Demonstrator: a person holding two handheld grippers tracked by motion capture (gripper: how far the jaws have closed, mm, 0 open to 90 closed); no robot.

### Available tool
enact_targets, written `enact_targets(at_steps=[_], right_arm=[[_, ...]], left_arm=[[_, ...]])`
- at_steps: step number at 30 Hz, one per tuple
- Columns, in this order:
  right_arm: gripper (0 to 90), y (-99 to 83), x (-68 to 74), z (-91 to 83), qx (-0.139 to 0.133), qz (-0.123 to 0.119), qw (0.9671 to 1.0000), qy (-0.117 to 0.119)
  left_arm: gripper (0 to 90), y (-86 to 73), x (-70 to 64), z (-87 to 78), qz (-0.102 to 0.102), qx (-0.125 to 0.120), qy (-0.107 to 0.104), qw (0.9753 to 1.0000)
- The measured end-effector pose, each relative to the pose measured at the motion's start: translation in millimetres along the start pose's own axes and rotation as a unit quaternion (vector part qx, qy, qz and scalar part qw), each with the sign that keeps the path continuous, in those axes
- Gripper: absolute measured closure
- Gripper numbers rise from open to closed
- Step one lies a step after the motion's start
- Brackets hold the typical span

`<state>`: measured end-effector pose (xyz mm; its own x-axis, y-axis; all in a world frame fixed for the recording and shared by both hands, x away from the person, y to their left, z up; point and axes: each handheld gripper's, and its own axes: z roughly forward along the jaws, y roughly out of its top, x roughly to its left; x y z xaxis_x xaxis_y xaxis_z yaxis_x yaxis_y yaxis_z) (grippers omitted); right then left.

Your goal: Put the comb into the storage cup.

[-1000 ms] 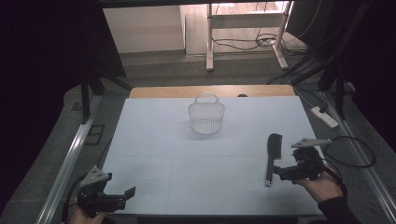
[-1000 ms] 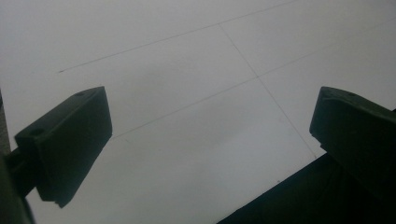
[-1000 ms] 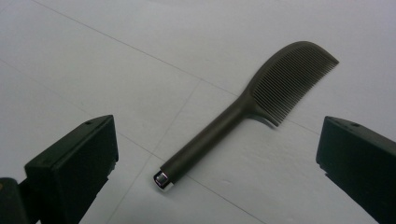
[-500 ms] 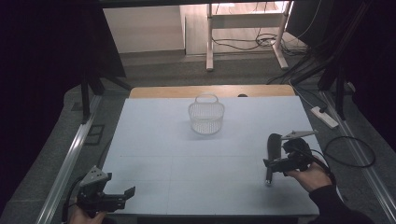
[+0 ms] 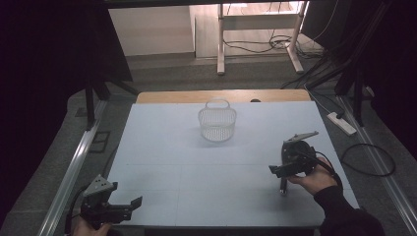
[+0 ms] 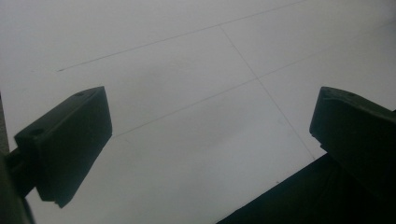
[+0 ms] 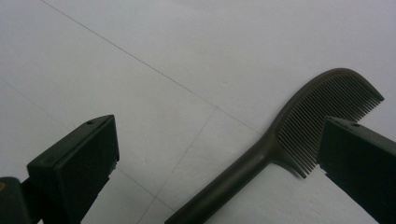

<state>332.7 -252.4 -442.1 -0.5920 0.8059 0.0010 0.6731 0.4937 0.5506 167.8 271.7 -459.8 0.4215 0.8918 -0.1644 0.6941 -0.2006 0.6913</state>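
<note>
Right hand point(image 5: 314, 179) reaches in from the table's near right, its right gripper point(image 7: 219, 163) angled down over the white table point(image 5: 162, 162), jaws apart. A dark plastic comb with a long handle point(image 7: 280, 144) lies flat between them, teeth beside the right jaw, untouched. Left gripper point(image 5: 129, 205) rests at the near left edge, jaws apart, holding nothing. A clear mesh basket point(image 5: 217, 123) stands well apart, far centre.

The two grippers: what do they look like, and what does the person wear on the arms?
Both are black. The left gripper and the right gripper each have two blocky jaws and a grey three-cornered plate on top. A black cable trails from the right one. The right forearm has a dark sleeve.
</note>
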Motion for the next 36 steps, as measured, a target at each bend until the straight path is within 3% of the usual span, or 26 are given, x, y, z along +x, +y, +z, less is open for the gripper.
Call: enact_targets(at_steps=[3, 12, 17, 23, 29, 36], right_arm=[[6.2, 0.7, 0.4, 2.9, 0.011, -0.005, 0.9999, -0.003], [63.9, 1.4, -2.5, 1.6, 0.019, -0.028, 0.9991, 0.024], [89.6, 1.8, -3.3, 4.9, 0.029, -0.033, 0.9981, 0.043], [89.7, 1.1, -1.8, 10.2, 0.038, -0.052, 0.9971, 0.042], [89.7, -3.4, -2.0, 19.4, 0.043, -0.054, 0.997, 0.036], [89.7, -14.6, -2.4, 36.7, 0.075, -0.055, 0.9951, 0.034]], left_arm=[[0.2, 0.0, 0.3, -0.2, 0.0, 0.0, -0.001, 1.0], [0.4, 0.1, 0.5, -0.3, 0.0, 0.001, -0.001, 1.0], [0.5, 0.0, 0.4, -0.4, 0.0, 0.0, -0.001, 1.0], [0.5, -0.2, 0.9, -0.6, -0.002, -0.001, -0.002, 1.0], [0.5, -0.4, 0.9, -0.8, -0.002, -0.002, -0.002, 1.0], [0.5, -0.5, 1.1, -1.1, -0.003, -0.004, -0.003, 1.0]])
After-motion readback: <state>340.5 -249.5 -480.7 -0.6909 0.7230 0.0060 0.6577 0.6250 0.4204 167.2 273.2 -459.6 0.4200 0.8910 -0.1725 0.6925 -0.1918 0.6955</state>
